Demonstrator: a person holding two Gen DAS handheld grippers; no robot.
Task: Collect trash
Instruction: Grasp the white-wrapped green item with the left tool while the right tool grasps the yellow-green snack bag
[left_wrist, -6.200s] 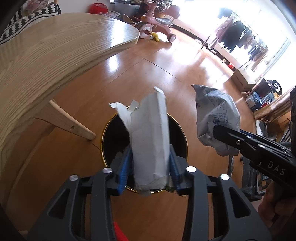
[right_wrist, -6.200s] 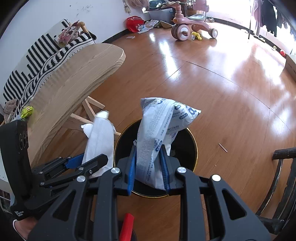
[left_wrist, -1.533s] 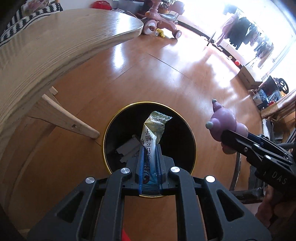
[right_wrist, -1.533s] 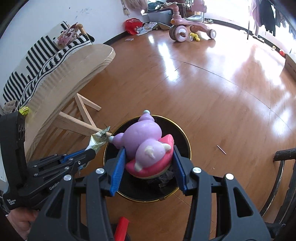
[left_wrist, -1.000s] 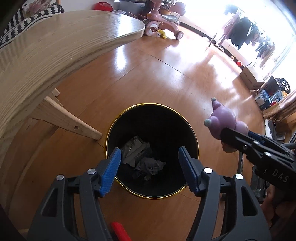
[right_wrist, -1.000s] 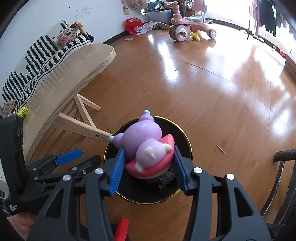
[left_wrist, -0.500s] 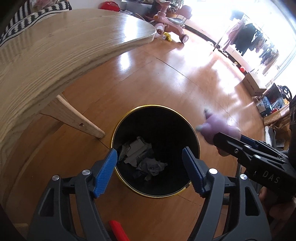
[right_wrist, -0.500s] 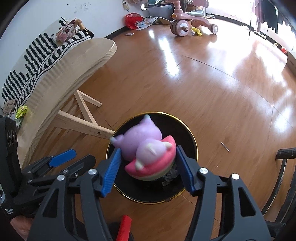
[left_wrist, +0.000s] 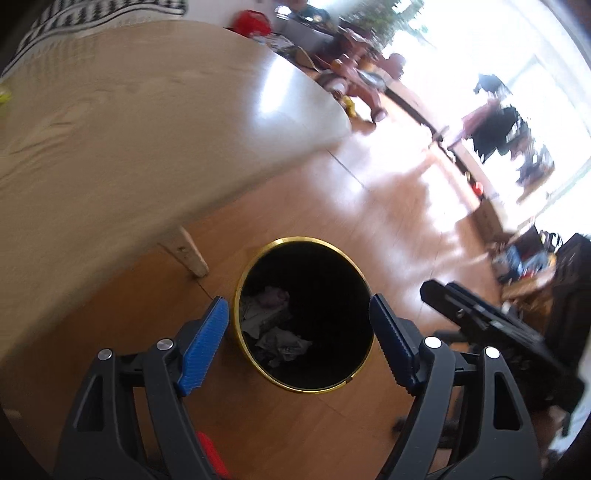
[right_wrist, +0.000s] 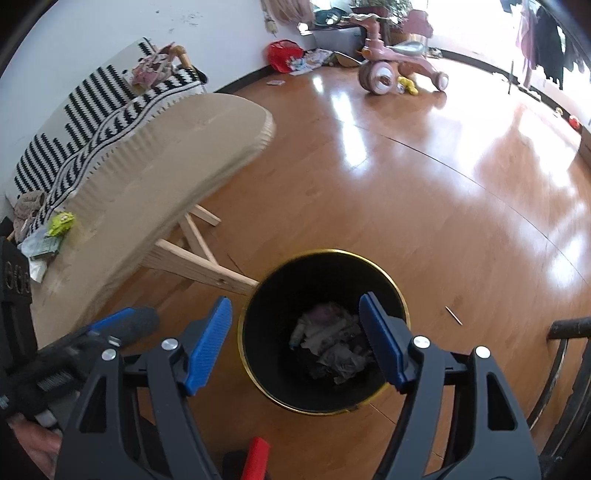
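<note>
A black bin with a gold rim (left_wrist: 303, 239) stands on the wooden floor below both grippers. Crumpled paper and wrappers (left_wrist: 280, 339) lie at its bottom, and a purple toy (right_wrist: 325, 312) rests on top of the heap. My left gripper (left_wrist: 297, 306) hangs above the bin's mouth, its jaws opening with nothing between them. My right gripper (right_wrist: 295, 299) is also over the bin (right_wrist: 332, 252), its jaws opening and empty. Each gripper shows in the other's view, the right one (left_wrist: 461, 310) and the left one (right_wrist: 122, 325).
A light wooden table (right_wrist: 147, 166) with a slanted leg (right_wrist: 199, 266) stands left of the bin, with a yellow-green wrapper (right_wrist: 61, 223) and other scraps near its end. A pink tricycle (right_wrist: 399, 70) is far back. A dark metal frame (right_wrist: 569, 325) is at the right.
The purple toy has left my right gripper and now lies in the bin. Both grippers have opened wider and risen; the left one swung toward the table, blurring its view.
</note>
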